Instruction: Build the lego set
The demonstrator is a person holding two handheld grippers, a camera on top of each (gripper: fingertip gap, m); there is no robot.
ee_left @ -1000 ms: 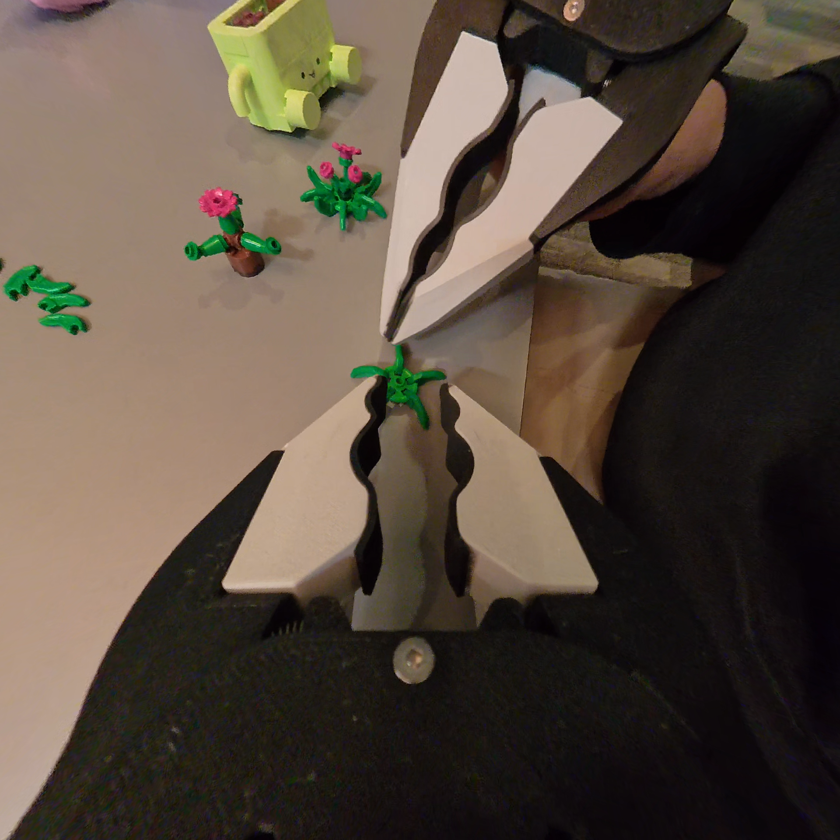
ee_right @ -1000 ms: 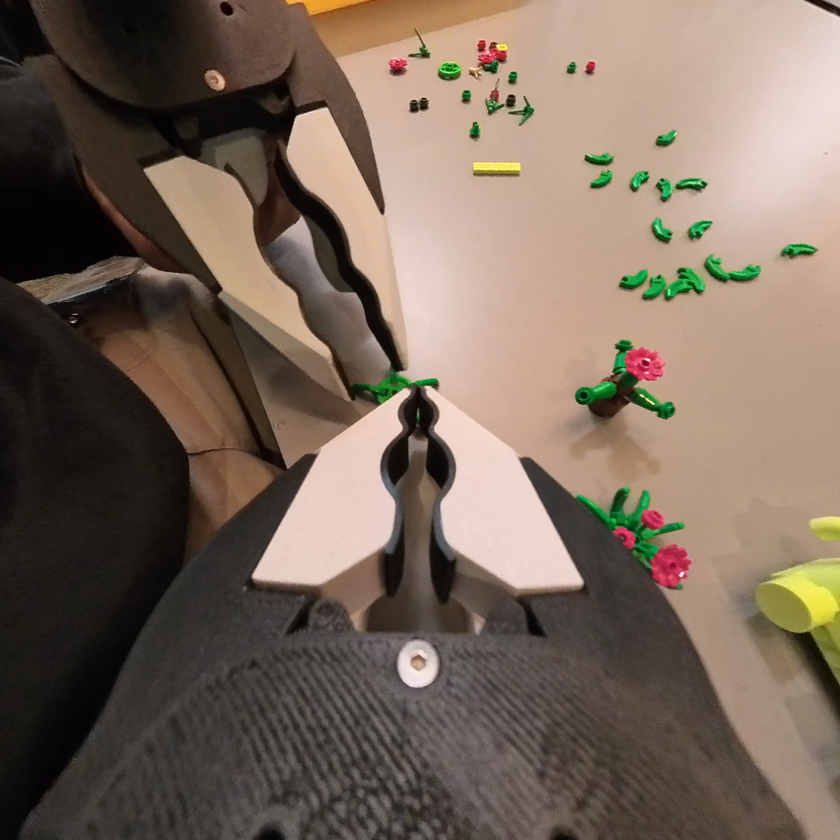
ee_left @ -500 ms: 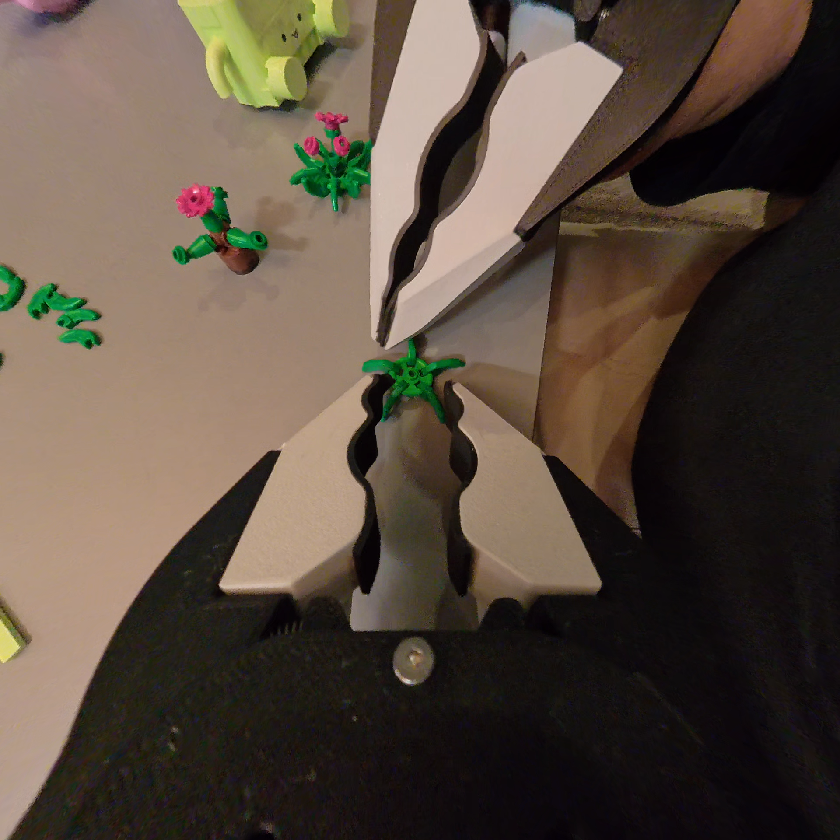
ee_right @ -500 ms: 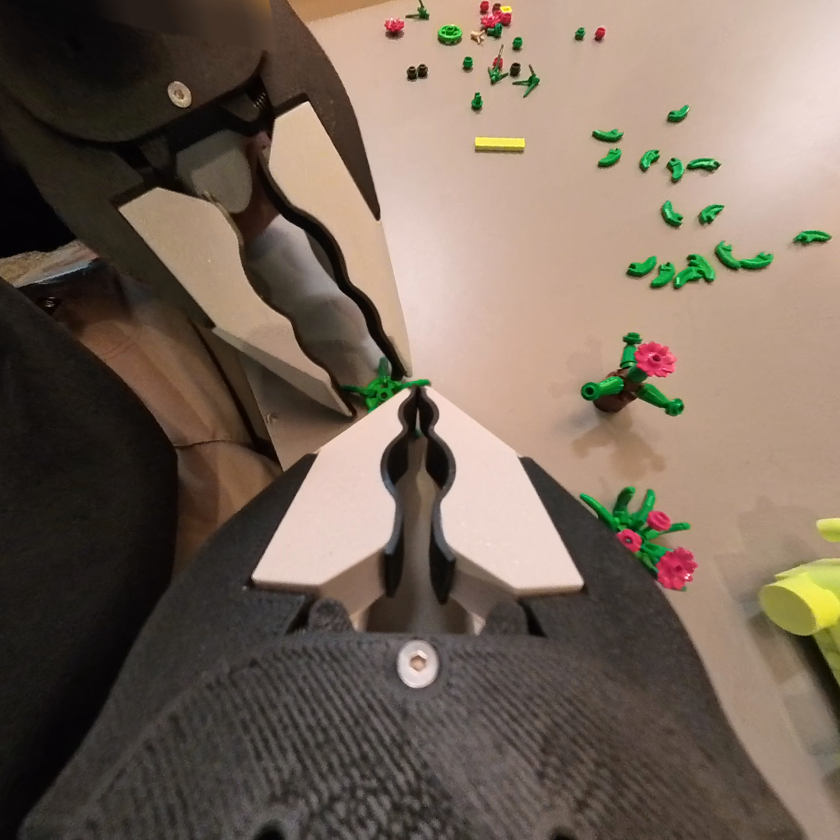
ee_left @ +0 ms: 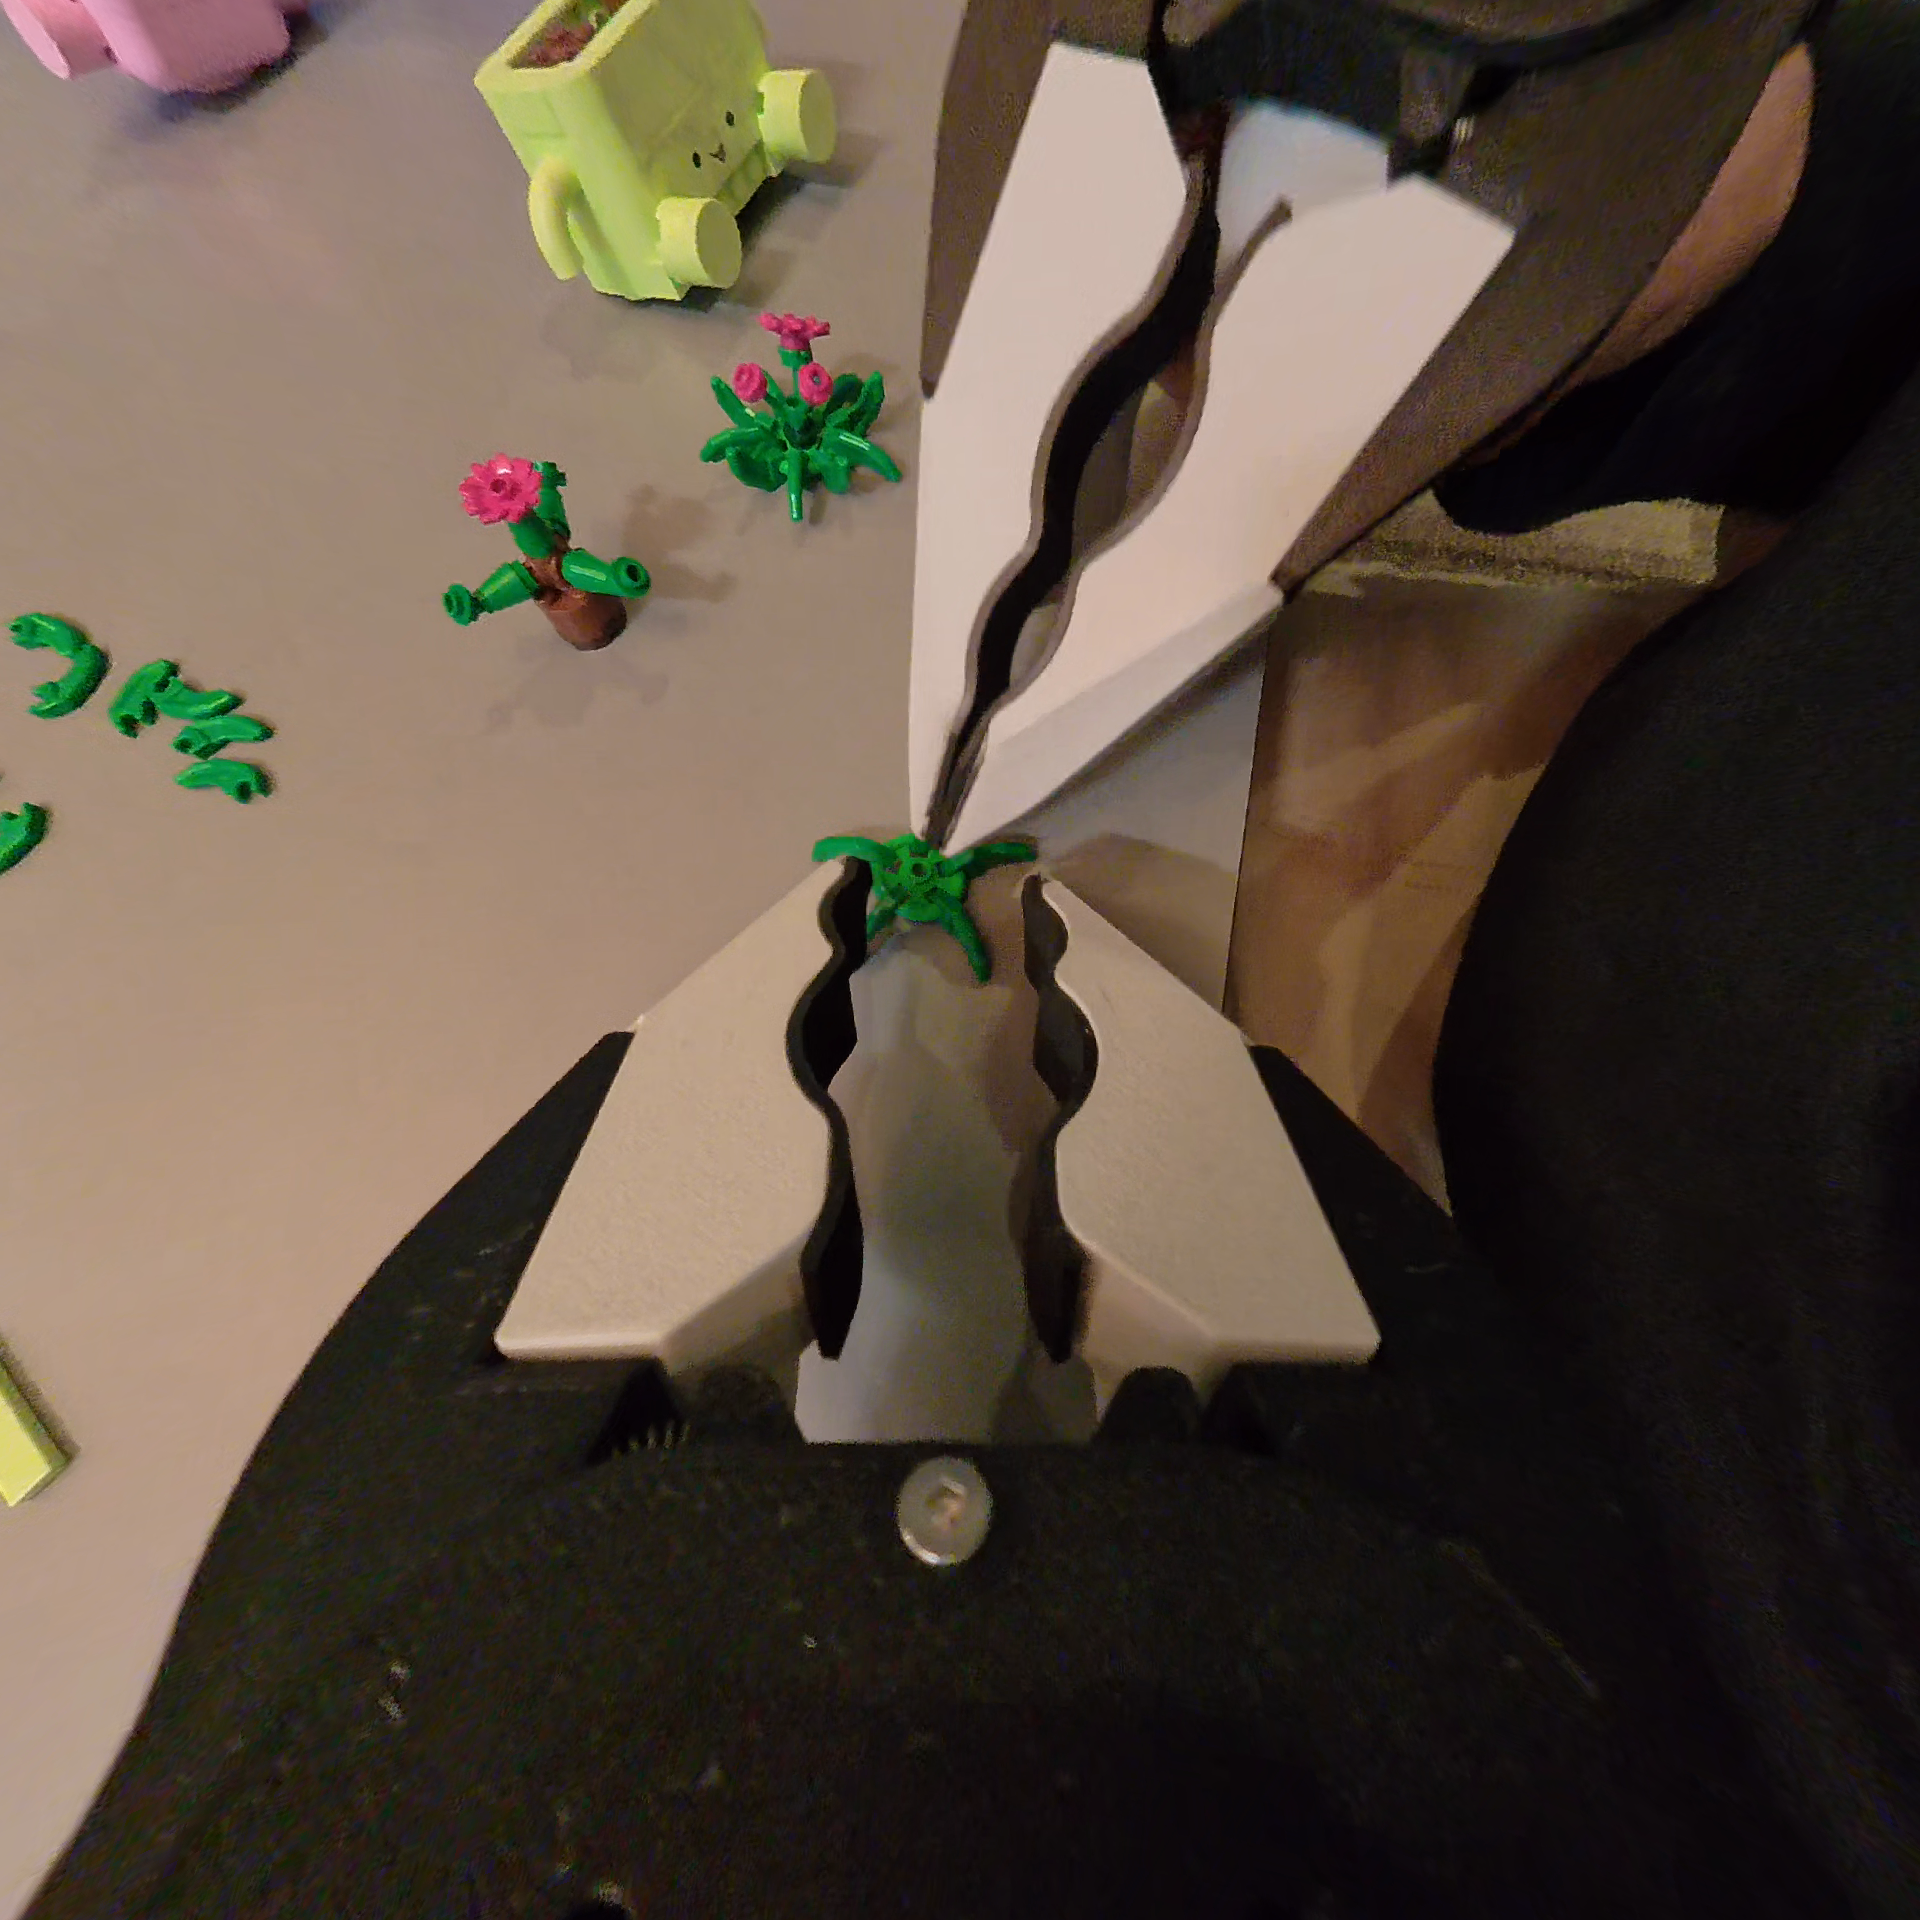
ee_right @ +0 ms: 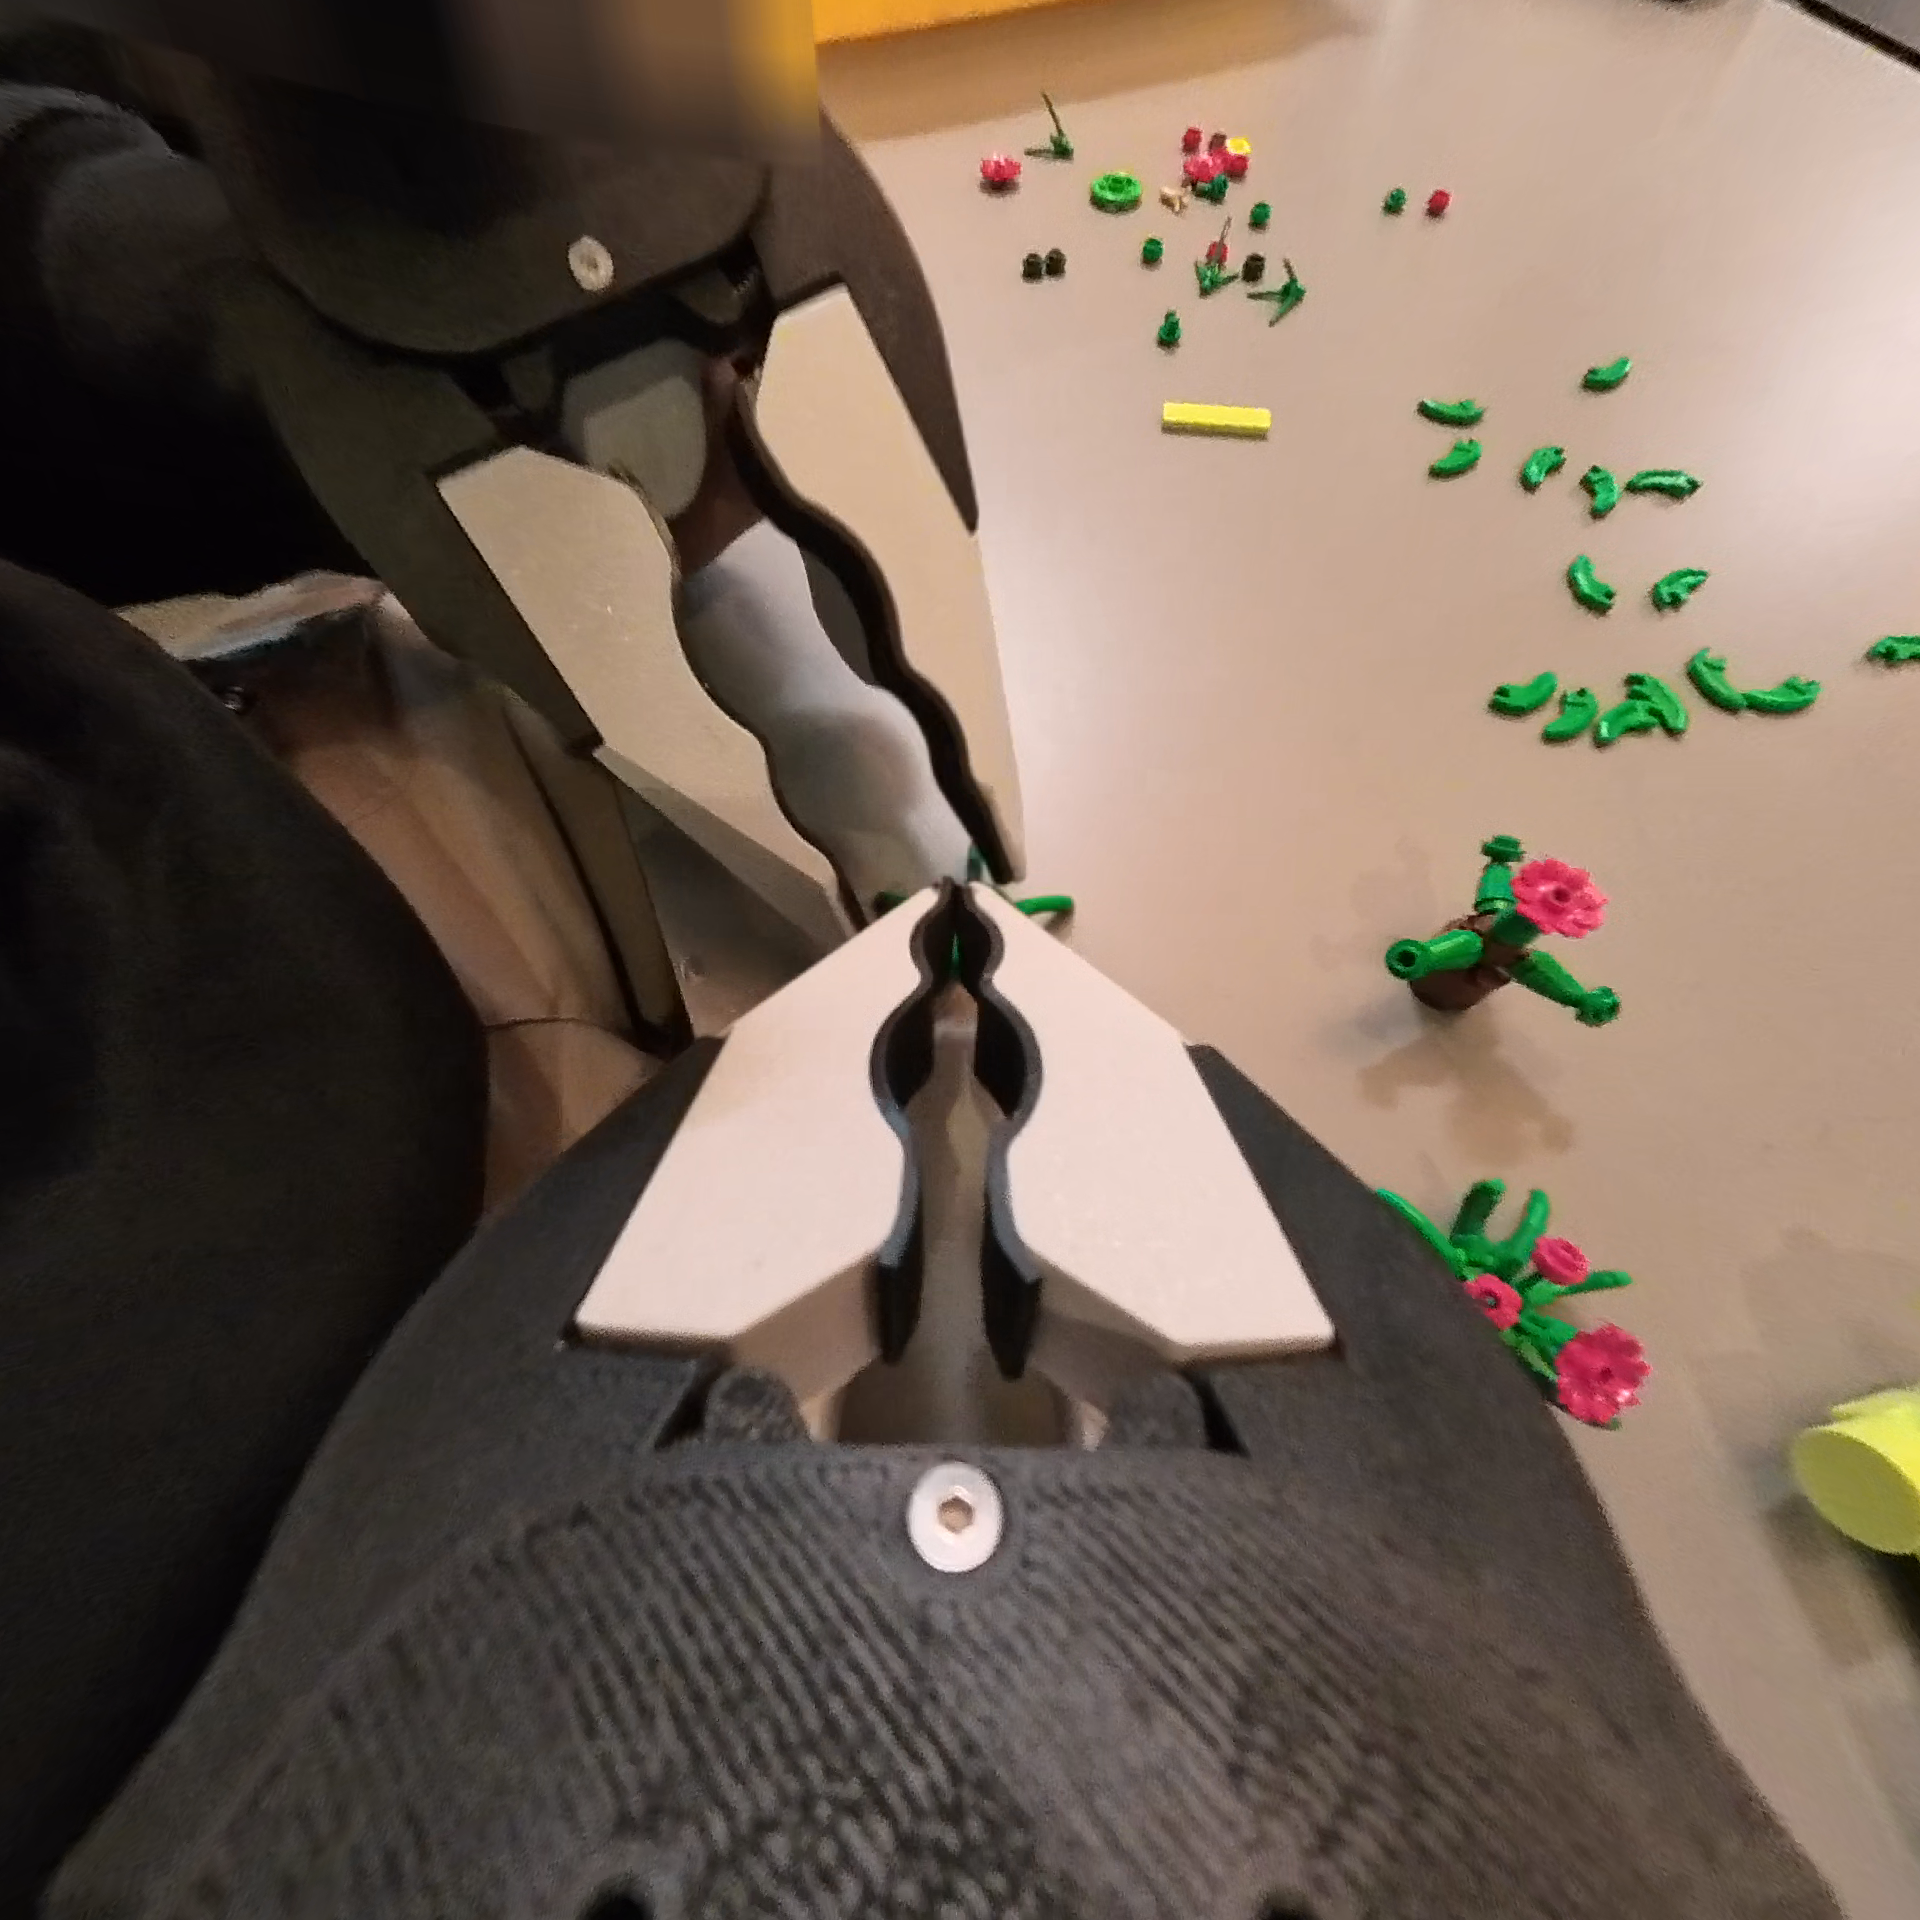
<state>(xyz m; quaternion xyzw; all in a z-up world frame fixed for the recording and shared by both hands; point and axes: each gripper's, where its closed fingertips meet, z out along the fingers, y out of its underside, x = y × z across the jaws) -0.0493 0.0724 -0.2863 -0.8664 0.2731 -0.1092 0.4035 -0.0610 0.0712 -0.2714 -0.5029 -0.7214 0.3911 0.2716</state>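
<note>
My left gripper (ee_left: 940,883) has its jaws parted, the tips standing to either side of what the other gripper holds. My right gripper (ee_right: 951,904) comes in from the opposite side, nose to nose with the left, jaws pinched together at the tips. Both hover by the tabletop's near edge, over my lap.

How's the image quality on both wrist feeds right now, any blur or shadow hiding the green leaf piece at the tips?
Left wrist view: leaf piece sharp and evenly lit, with soft shadows under the flower stems; edges bend from the wide lens. Right wrist view: softer, slightly blurred; the right gripper hides most of the leaf piece, and the far loose parts are fuzzy.
</note>
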